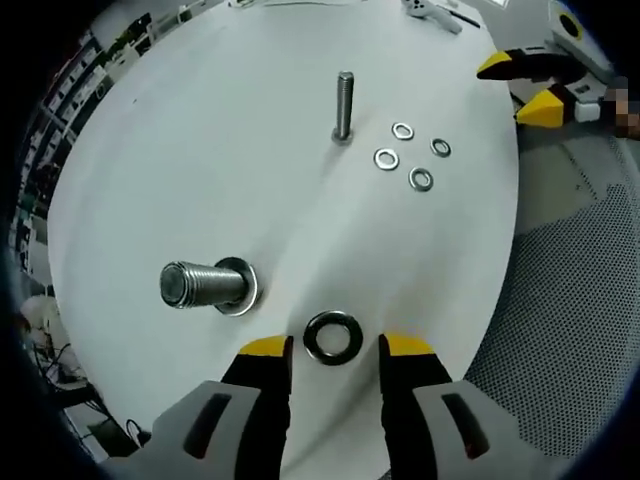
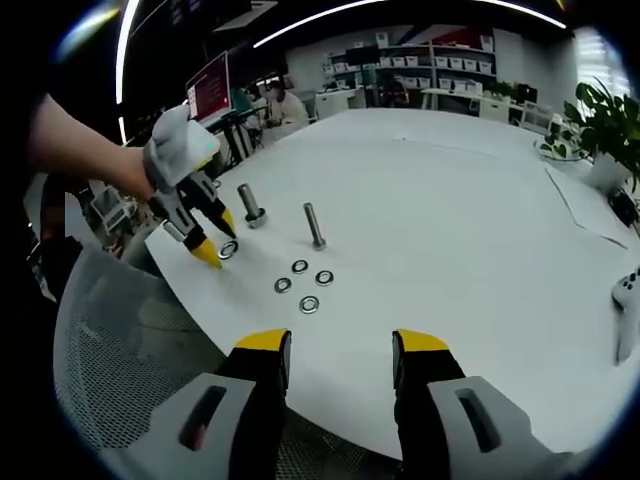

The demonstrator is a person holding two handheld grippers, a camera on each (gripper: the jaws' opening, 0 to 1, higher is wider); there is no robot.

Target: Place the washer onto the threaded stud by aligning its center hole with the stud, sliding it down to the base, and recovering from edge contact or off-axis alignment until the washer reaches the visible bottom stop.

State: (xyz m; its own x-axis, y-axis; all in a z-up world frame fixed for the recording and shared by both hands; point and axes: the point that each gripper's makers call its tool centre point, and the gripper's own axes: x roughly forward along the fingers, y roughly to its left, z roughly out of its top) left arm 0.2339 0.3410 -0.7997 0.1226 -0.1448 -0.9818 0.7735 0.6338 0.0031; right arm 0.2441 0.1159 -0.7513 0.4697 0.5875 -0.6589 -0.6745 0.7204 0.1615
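A large dark washer (image 1: 333, 337) lies flat on the white table (image 1: 200, 150), right between the yellow tips of my open left gripper (image 1: 334, 347). A thick threaded stud (image 1: 205, 284) with a base flange stands just left of it. A thinner threaded stud (image 1: 344, 104) rises farther off. Several small washers (image 1: 411, 155) lie beside the thin stud. From the right gripper view, the left gripper (image 2: 213, 240) hovers over the large washer (image 2: 228, 249), near the thick stud (image 2: 249, 205) and the thin stud (image 2: 314, 226). My right gripper (image 2: 340, 352) is open above the table edge, holding nothing.
A grey mesh chair (image 2: 120, 360) sits at the table's near edge. A potted plant (image 2: 610, 130) and a sheet of paper (image 2: 590, 205) are at the far right of the table. Shelves and desks stand behind it.
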